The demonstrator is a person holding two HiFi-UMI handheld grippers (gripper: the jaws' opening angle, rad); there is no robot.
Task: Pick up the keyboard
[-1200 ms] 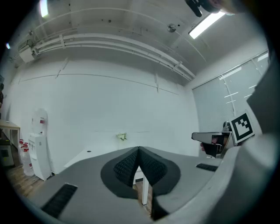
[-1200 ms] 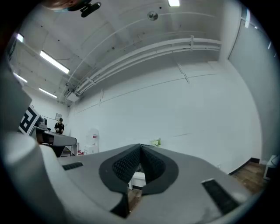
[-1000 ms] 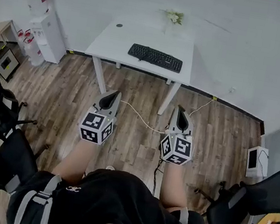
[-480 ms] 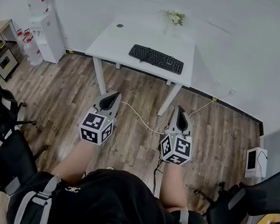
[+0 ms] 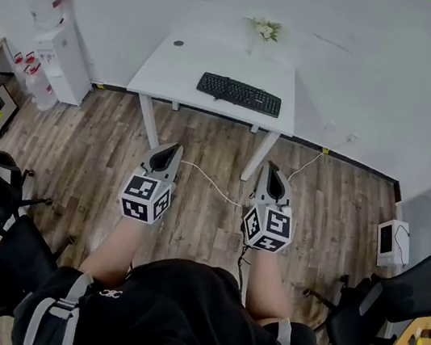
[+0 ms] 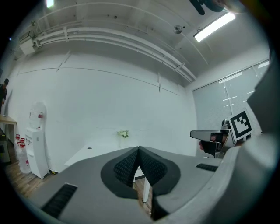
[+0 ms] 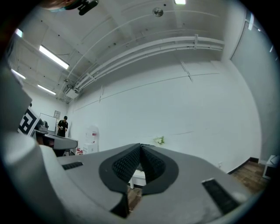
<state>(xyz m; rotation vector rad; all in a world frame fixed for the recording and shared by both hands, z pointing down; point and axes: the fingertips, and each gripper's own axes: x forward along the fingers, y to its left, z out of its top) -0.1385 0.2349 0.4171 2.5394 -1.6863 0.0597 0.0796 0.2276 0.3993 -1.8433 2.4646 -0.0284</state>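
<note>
Wood-plank floor (image 5: 97, 148), white table (image 5: 210, 56), flat black keyboard (image 5: 238, 94); left tongs (image 5: 175, 148), right tongs (image 5: 269, 167) closed.

Bright, evenly lit white office seen through three fisheye lenses.

Light comes from ceiling strip lights (image 6: 214, 26) — long tubes, slightly blown out in both gripper views. The white wall (image 5: 367, 46) reads flat and pale, and the shadow under the table (image 5: 202, 55) on the wood floor (image 5: 106, 141) is faint and soft. The head view is sharp but bends walls and floorboards into curves. Both gripper views sit inside black circular borders — the left gripper (image 6: 138, 149) and right gripper (image 7: 141, 145) fill the lower frame, grey, very close and slightly soft.
</note>
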